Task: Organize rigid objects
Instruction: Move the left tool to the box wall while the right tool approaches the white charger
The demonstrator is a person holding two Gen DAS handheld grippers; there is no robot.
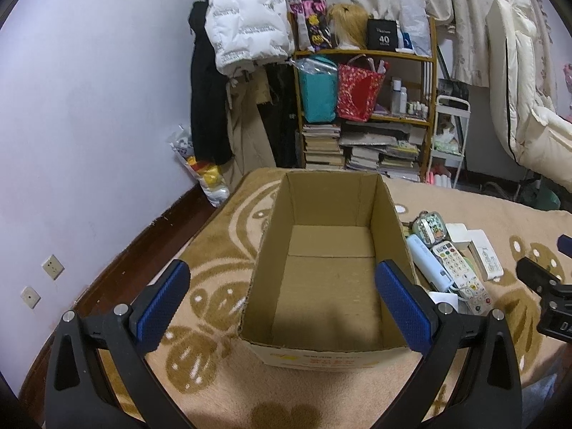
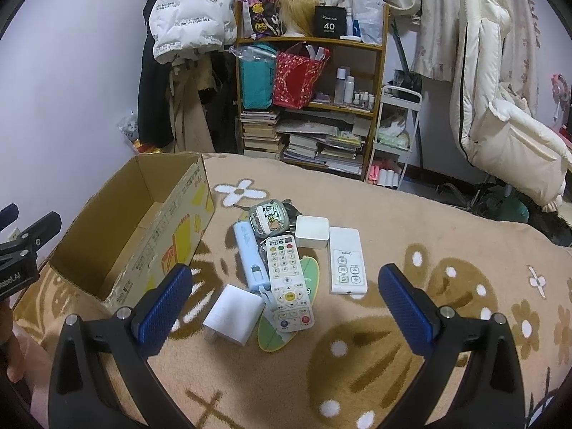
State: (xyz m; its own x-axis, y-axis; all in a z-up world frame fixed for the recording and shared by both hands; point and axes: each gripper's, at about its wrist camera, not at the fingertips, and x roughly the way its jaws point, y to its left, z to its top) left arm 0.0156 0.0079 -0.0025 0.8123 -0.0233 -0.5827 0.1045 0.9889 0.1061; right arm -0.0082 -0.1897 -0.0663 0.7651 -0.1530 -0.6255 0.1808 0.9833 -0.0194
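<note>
An empty open cardboard box [image 1: 329,279] [image 2: 143,228] stands on the patterned blanket. My left gripper [image 1: 282,304] hangs open just above its near end, holding nothing. Right of the box lies a small pile: a white remote with coloured buttons [image 2: 289,282] [image 1: 459,275], a flat white remote [image 2: 346,261] [image 1: 484,259], a pale blue power bank [image 2: 250,257] [image 1: 427,264], a white charger plug [image 2: 232,314], a white square box [image 2: 312,231], a cartoon-printed case [image 2: 268,216] [image 1: 429,227] and a green oval card [image 2: 307,275]. My right gripper [image 2: 284,304] is open over the pile's near side.
A brown-and-beige blanket [image 2: 411,321] covers the bed surface. Behind it stand a wooden shelf [image 2: 311,82] with bags, bottles and books, hanging coats [image 2: 189,18], a white cart [image 2: 397,132] and a cream chair [image 2: 500,114]. The other gripper shows at each view's edge.
</note>
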